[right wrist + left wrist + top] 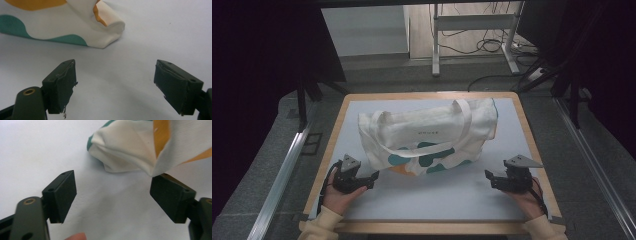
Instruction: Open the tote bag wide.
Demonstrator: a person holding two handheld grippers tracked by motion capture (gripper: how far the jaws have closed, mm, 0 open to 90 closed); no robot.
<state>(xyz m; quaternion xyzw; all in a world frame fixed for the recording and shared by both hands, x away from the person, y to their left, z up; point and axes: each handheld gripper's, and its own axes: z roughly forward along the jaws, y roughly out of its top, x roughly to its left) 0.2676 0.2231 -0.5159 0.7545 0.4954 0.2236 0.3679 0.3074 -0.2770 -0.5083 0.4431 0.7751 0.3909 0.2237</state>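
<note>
Tote bag (427,137) flat on table (432,200); left gripper (373,179) spread beside it; right gripper (488,179) spread, near, empty.

The tote bag (427,137) is cream, with teal and orange blobs along its near side. The counter (437,200) is pale grey-white with a light wood rim. Both hand-held grippers are black.
</note>
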